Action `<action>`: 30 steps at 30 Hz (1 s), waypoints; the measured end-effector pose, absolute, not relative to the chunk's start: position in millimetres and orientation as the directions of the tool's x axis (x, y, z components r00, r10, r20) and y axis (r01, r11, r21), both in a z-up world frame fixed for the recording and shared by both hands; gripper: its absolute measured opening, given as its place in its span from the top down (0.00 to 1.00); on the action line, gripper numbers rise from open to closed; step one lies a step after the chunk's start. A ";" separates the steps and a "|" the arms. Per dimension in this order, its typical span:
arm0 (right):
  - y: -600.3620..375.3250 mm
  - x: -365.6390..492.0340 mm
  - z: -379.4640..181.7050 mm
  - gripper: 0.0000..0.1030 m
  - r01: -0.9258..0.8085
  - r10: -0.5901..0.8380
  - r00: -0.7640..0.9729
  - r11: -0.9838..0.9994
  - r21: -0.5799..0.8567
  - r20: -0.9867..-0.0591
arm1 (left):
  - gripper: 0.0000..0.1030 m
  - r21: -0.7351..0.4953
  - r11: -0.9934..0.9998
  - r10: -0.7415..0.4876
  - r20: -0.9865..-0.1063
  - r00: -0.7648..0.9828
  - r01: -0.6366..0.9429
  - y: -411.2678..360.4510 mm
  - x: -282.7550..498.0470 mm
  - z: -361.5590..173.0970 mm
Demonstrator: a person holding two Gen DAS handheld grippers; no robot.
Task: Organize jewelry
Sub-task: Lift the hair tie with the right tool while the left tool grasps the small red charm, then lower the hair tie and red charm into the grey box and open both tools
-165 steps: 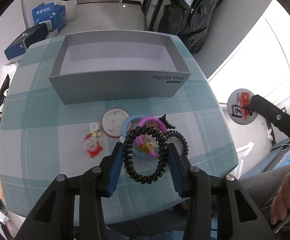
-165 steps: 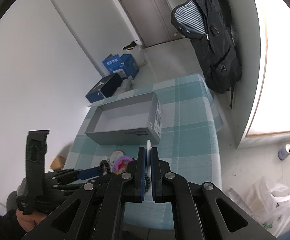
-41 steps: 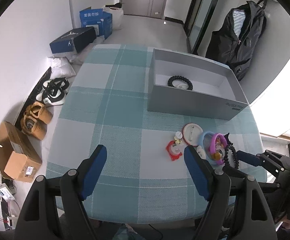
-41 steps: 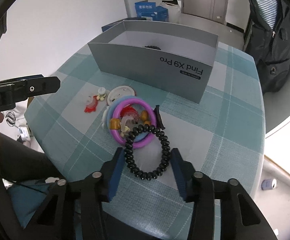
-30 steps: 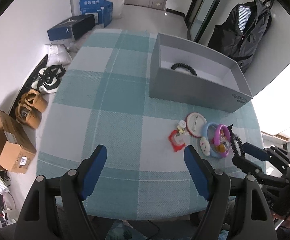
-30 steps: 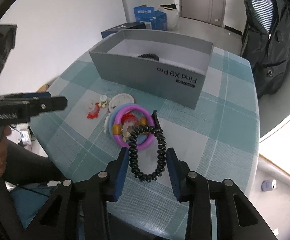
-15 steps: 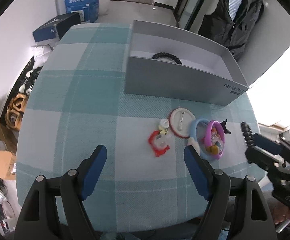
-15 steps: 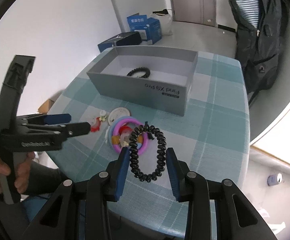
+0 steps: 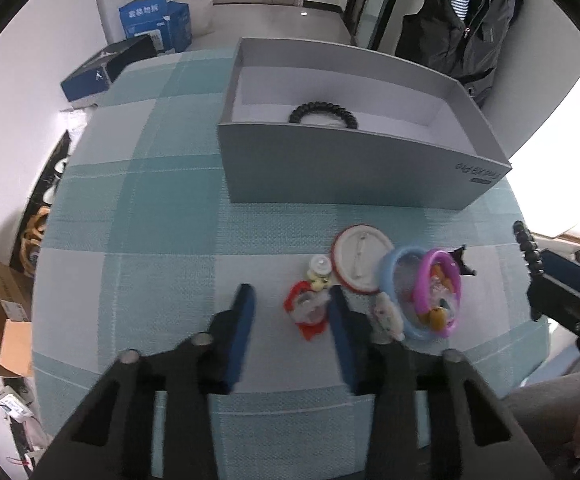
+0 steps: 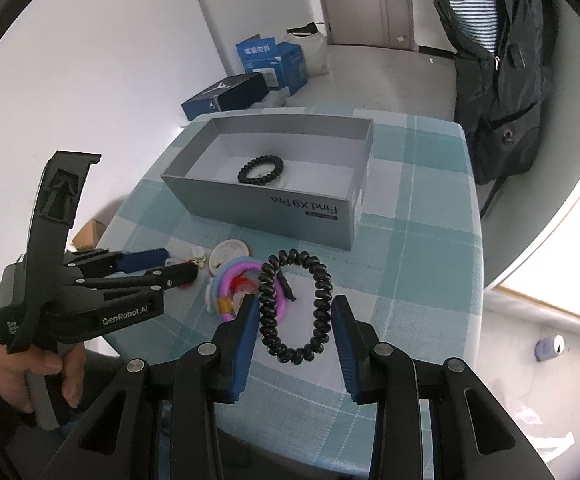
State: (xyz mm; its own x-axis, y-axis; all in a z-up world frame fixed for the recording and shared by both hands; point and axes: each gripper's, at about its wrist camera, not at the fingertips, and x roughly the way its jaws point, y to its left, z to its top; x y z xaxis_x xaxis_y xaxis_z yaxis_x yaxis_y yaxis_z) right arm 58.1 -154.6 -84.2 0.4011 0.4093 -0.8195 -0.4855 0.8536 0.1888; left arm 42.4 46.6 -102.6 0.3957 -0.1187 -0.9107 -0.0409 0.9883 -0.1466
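On the checked tablecloth [image 9: 161, 200], left gripper [image 9: 290, 312] fingers are closing on nothing; right gripper [image 10: 294, 322] pinches a black coil bracelet [image 10: 296, 308].

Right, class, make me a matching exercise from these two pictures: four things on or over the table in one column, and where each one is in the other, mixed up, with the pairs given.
Things
1. black beaded bracelet
2. black coil hair tie
3. pink ring
4. red charm

Places
A. between the fingers of the right gripper
B. inside the grey box
C. on the cloth, between the closing fingers of the left gripper
D. on the cloth, against the blue ring

Pairs: 1-B, 2-A, 3-D, 4-C
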 end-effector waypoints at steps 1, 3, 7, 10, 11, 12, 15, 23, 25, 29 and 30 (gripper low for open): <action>-154.3 57.9 -83.3 0.65 -0.488 0.411 0.400 0.852 0.189 -0.819 | 0.84 -0.154 0.988 -0.128 -0.910 0.394 -0.034 46.7 42.8 -102.8; -153.0 56.5 -81.9 0.65 -0.492 0.411 0.403 0.850 0.185 -0.818 | 0.86 -0.145 0.989 -0.125 -0.911 0.394 -0.023 44.6 44.2 -102.0; -152.4 54.8 -78.9 0.65 -0.496 0.415 0.409 0.849 0.184 -0.813 | 0.86 -0.115 0.993 -0.105 -0.913 0.395 -0.002 36.0 45.6 -100.9; -152.1 55.1 -76.2 0.65 -0.494 0.419 0.414 0.849 0.187 -0.808 | 0.87 -0.113 0.994 -0.100 -0.912 0.397 -0.008 36.8 45.7 -99.6; -152.1 55.4 -75.1 0.65 -0.493 0.420 0.416 0.849 0.188 -0.806 | 0.87 -0.114 0.993 -0.101 -0.911 0.400 -0.011 37.7 45.1 -98.3; -151.9 55.3 -74.0 0.65 -0.493 0.421 0.419 0.850 0.188 -0.805 | 0.87 -0.122 0.992 -0.107 -0.909 0.404 -0.012 38.5 44.3 -96.3; -150.1 55.1 -71.0 0.65 -0.494 0.419 0.426 0.850 0.182 -0.802 | 0.87 -0.130 0.991 -0.109 -0.899 0.424 -0.022 38.9 40.7 -87.8; -148.5 60.7 -49.9 0.65 -0.494 0.472 0.435 0.837 0.235 -0.767 | 0.87 -0.229 0.972 -0.179 -0.859 0.480 -0.047 48.9 38.2 -44.7; -148.8 66.7 -39.7 0.65 -0.490 0.494 0.440 0.832 0.260 -0.750 | 0.87 -0.233 0.972 -0.186 -0.849 0.494 -0.034 49.9 44.2 -31.0; -142.4 88.0 -13.9 0.65 -0.497 0.529 0.446 0.817 0.292 -0.723 | 0.87 -0.253 0.967 -0.209 -0.827 0.523 -0.013 55.2 64.5 -6.4; -139.7 92.6 -9.8 0.65 -0.502 0.531 0.443 0.815 0.291 -0.722 | 0.87 -0.268 0.963 -0.224 -0.822 0.524 -0.009 56.7 68.1 -3.5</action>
